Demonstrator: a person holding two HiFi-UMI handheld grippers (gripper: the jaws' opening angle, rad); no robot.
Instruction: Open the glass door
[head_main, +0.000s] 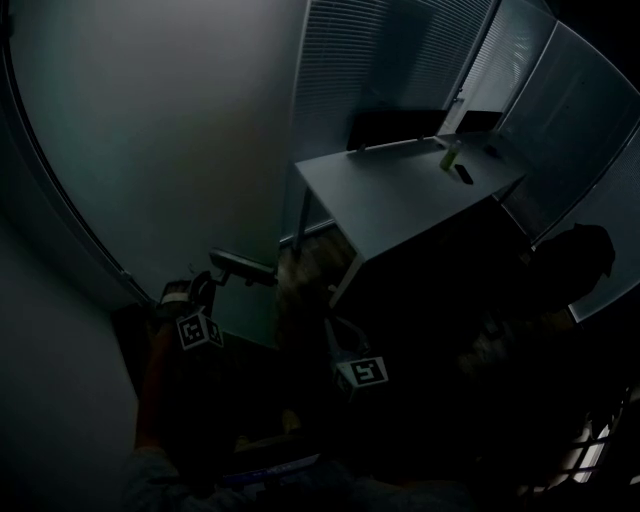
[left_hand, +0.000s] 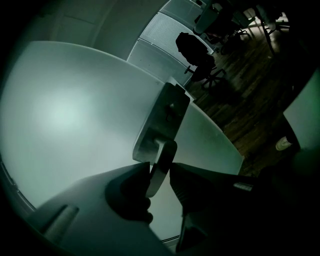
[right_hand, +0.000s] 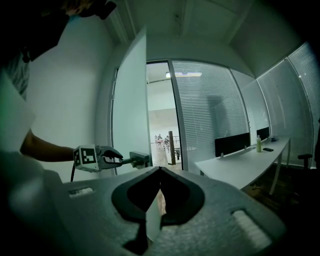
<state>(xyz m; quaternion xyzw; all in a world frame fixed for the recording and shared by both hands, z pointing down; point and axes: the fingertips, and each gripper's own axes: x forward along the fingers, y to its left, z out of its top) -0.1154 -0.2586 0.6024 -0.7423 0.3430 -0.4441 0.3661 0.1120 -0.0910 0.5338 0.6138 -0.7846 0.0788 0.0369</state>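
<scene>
The frosted glass door stands ajar, its edge beside the open doorway. A metal lever handle juts from a plate on the door. My left gripper is shut on that lever, one jaw on each side; the right gripper view shows it clamped on the handle. In the dark head view the same gripper meets the handle. My right gripper hangs back from the door, tips together, holding nothing.
A long white desk stands right of the doorway, with a bottle and a dark monitor on it. Glass walls with blinds run behind it. Past the door a black office chair stands on wood flooring.
</scene>
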